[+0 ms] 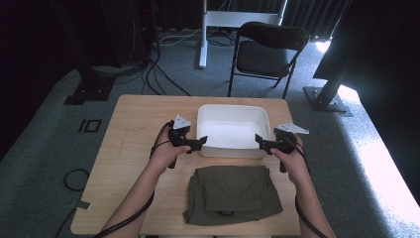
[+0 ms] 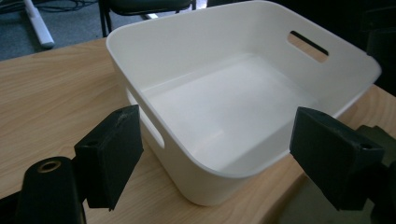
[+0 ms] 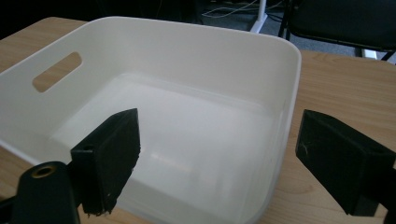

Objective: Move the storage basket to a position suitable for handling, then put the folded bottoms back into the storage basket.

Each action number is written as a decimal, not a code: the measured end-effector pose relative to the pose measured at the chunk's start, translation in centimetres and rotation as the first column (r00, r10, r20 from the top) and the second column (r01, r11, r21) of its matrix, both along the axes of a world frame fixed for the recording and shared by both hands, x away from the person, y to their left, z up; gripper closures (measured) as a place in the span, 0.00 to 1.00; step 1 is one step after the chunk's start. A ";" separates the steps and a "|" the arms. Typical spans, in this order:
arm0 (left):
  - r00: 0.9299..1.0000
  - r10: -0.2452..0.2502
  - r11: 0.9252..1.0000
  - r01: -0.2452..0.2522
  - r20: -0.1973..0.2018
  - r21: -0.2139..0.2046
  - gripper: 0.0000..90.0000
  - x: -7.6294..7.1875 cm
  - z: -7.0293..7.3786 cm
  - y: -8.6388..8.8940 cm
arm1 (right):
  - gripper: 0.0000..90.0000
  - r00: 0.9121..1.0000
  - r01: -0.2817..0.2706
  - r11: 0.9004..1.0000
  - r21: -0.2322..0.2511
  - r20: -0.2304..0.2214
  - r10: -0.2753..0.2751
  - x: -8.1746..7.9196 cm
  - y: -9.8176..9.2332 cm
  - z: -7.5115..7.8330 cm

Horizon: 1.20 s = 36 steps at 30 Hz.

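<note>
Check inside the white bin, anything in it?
Nothing: the white bin shows a bare floor and a handle slot in its wall. The table under it is covered.

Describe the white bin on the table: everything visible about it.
The white bin is a smooth, plastic-looking rectangular tub with rounded corners and a slot handle in each short wall. It sits upright and empty on the wooden table, just beyond the folded olive garment. The open left claw and right claw flank its near corners; contact is unclear.

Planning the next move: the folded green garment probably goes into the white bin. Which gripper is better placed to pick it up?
Neither clearly. Left gripper and right gripper flank the white bin's near corners, jaws open and empty, about equally far from the folded green garment. A two-handed lift looks likeliest.
</note>
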<state>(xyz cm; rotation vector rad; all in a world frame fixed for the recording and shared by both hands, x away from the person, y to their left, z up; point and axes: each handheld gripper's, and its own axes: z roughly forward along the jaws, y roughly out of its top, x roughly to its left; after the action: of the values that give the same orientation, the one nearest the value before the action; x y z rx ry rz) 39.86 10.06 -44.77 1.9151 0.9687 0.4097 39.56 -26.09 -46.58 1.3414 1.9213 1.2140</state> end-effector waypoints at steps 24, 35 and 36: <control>0.998 -0.064 0.997 0.064 0.015 -0.031 0.21 -5.0 -0.1 0.0 | 0.15 0.998 -0.051 0.999 -0.007 0.047 0.051 -6.0 0.4 0.7; 0.995 -0.098 0.995 0.097 -0.017 -0.018 0.21 -7.8 -1.8 -0.7 | 0.15 0.996 -0.076 0.997 0.015 0.047 0.075 -8.2 0.9 -0.3; 0.995 -0.100 0.995 0.099 -0.019 -0.014 0.21 -8.1 -2.0 -0.7 | 0.15 0.996 -0.077 0.997 0.011 0.045 0.076 -8.4 0.9 -0.5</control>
<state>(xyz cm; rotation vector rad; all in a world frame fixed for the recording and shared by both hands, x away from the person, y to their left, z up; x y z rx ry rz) 31.78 9.33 -46.79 1.9501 0.8825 0.3262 31.15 -25.21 -47.10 1.2470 1.9530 1.2840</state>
